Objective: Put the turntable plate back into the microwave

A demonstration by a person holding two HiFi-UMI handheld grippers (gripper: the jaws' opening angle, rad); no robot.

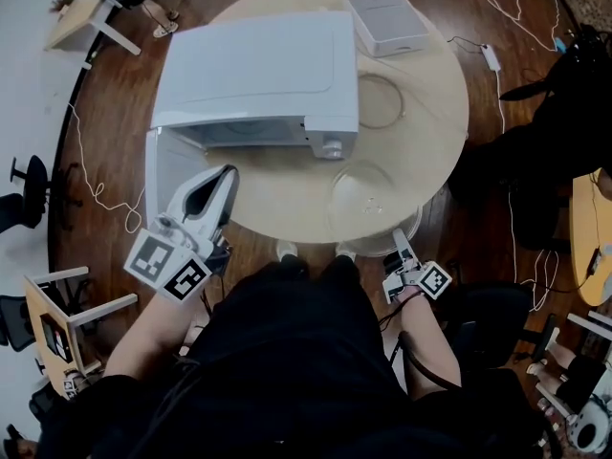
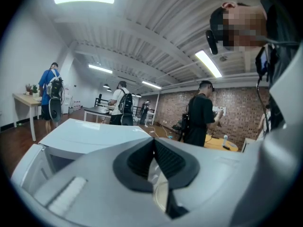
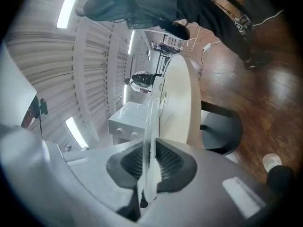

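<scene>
Two grippers: both in play, and only my right one has anything in it.
Right fingers: the right gripper point(image 1: 399, 241) point(image 3: 150, 161) is clamped on the near rim of the glass turntable plate point(image 1: 363, 195) point(image 3: 152, 122), with the glass pinched edge-on between the two dark pads.
Plate position: it reaches away from my right fingers over the near edge of the round table point(image 1: 435, 122) point(image 3: 182, 103), right of the microwave's front corner. I cannot tell whether the far rim rests on the wood.
Plate versus microwave: the plate is outside and in front of the microwave point(image 1: 258, 65) point(image 3: 124, 119), close to its knob end.
Left fingers: the left gripper point(image 1: 227, 173) point(image 2: 152, 144) has its pads together with nothing between them.
Left position: it sits just beside the open microwave door point(image 1: 170, 168), well apart from the plate, with the microwave's white top point(image 2: 94, 130) off to its left.
Table extras: a clear roller ring point(image 1: 382, 99) lies right of the microwave, and a white box point(image 1: 385, 17) sits at the far side.
</scene>
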